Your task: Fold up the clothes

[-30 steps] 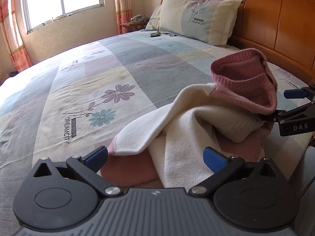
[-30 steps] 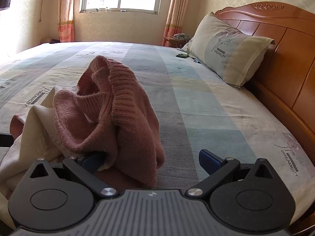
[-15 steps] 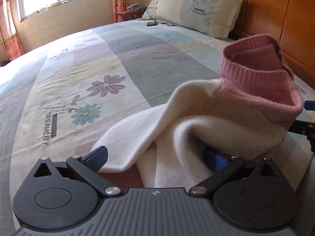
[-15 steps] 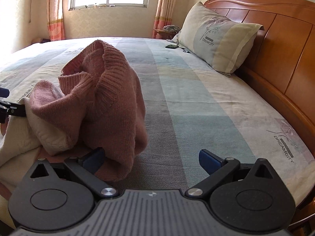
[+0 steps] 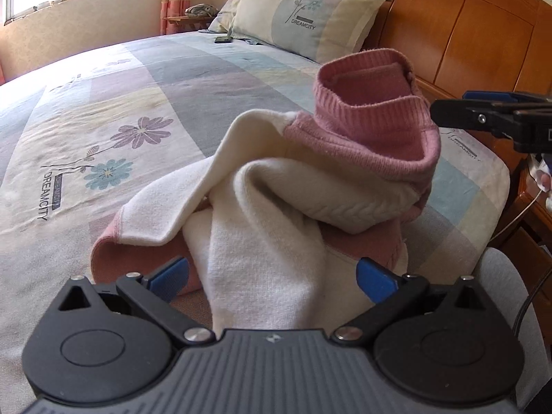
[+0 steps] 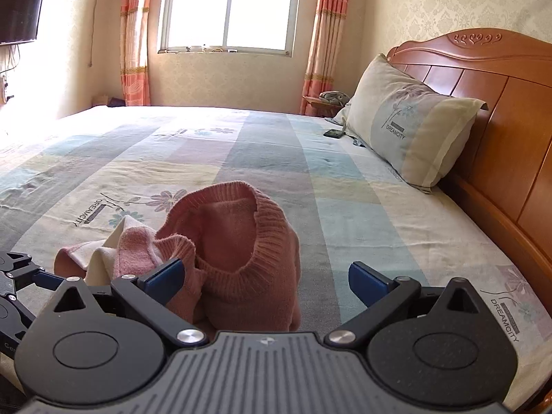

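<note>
The word DREAMCITY is printed on the bedsheet point(image 5: 103, 131) in dark capitals beside a flower motif, at the left in the left wrist view. The same word is read on the pillow point(image 5: 303, 24) at the far headboard, under its printed flower. In the right wrist view, DREAMCITY is seen on the pillow point(image 6: 407, 131), on the sheet left of the middle, and again on the sheet at the near right edge. No other text can be read.
</note>
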`<action>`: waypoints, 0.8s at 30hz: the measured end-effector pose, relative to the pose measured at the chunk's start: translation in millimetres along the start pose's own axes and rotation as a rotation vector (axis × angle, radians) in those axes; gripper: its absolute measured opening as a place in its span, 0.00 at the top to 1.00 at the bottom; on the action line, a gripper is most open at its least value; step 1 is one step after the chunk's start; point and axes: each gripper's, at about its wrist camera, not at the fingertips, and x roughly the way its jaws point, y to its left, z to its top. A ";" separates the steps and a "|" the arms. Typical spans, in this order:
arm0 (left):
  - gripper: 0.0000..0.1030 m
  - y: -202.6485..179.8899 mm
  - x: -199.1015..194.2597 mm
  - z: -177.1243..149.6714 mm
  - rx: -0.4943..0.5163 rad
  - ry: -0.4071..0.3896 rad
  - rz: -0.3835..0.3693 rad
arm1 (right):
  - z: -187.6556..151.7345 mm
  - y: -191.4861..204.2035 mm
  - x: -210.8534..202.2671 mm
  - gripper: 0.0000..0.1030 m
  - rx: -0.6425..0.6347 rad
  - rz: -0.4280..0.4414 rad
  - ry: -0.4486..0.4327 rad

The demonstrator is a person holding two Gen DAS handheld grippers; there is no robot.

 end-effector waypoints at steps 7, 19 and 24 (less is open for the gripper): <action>0.01 28.1 -14.7 -7.2 -0.066 -0.020 0.059 | 25.1 37.4 5.9 0.00 -0.125 0.053 0.015; 0.01 92.5 -38.5 -20.1 -0.223 -0.052 0.155 | 36.8 139.2 27.8 0.00 -0.396 0.231 0.003; 0.01 113.4 -40.0 -20.2 -0.280 -0.022 0.198 | 21.0 156.6 48.1 0.00 -0.445 0.330 0.114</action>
